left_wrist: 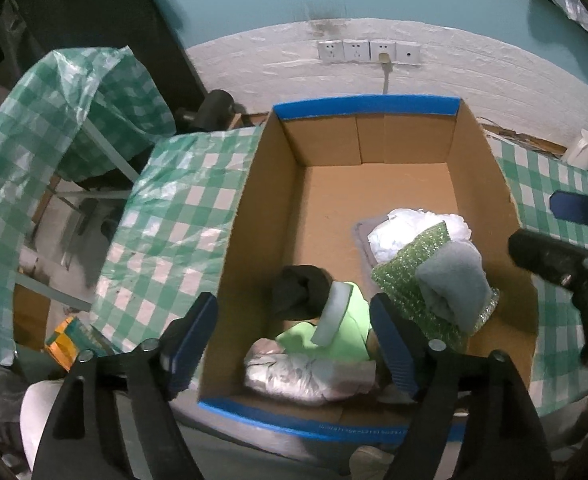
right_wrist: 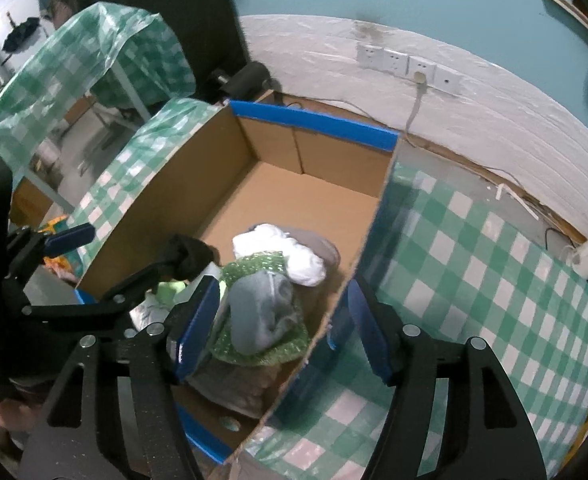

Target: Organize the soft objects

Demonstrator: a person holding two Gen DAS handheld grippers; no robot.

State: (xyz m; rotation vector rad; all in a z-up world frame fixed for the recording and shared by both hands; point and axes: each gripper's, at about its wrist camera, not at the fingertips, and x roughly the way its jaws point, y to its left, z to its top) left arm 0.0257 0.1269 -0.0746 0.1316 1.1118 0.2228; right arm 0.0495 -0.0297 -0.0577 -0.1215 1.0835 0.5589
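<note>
1. The desk under a green-and-white checked plastic cloth (left_wrist: 174,216) is carrying an open brown cardboard box with blue-taped rims (left_wrist: 365,106).
2. Soft things are lying in the box's near half: a silvery padded bundle (left_wrist: 305,376), a lime-green garment (left_wrist: 353,320), a green bubble-wrap sheet (left_wrist: 403,276), a grey rolled cloth (left_wrist: 453,284), a white crumpled bag (left_wrist: 409,228) and a black cloth (left_wrist: 301,288).
3. The left tongs (left_wrist: 294,344) are gaping wide, straddling the box's left wall.
4. The right tongs (right_wrist: 282,328) are gaping wide across the right wall.

Matt cardboard box (left_wrist: 278,184), glossy plastic tablecloth (left_wrist: 174,216)
</note>
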